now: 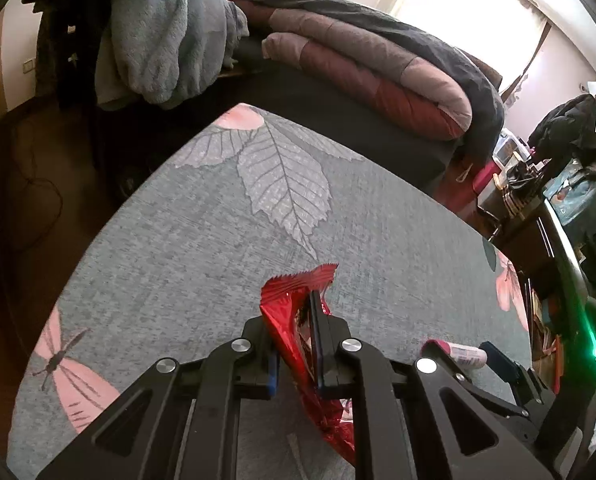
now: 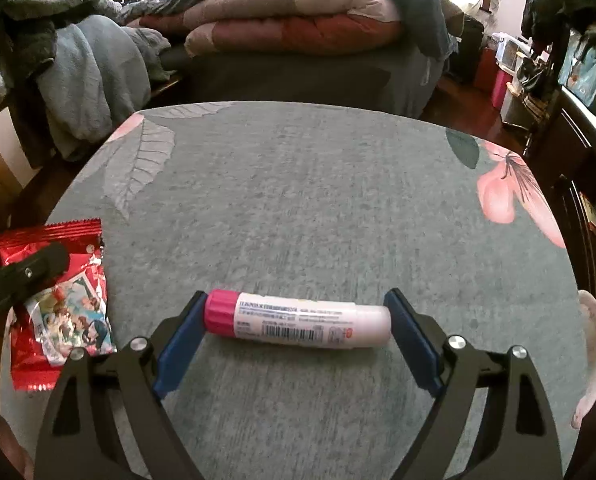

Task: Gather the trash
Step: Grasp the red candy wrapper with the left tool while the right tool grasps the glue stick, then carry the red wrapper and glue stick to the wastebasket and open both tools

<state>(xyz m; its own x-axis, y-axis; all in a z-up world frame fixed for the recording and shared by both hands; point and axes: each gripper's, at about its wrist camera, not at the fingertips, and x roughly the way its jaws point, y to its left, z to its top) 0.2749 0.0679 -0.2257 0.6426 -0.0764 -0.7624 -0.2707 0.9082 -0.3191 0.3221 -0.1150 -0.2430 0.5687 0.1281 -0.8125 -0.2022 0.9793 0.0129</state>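
The left gripper [image 1: 294,344] was pinching the red wrapper [image 1: 288,312] near the table's [image 2: 298,200] left edge. The right gripper [image 2: 296,332] was spread wide, its blue pads [image 2: 178,344] flanking the tube [image 2: 298,318], which lay crosswise on the cloth near the front edge. The far half of the tabletop lay bare; a bed [image 2: 298,72] stood just beyond the far rim.

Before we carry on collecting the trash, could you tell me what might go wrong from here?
1. The right gripper straddles the tube end to end; closing on its rounded ends could squirt it sideways.
2. The left gripper pinches only a fold of the crinkly red wrapper, which may slip free when lifted.
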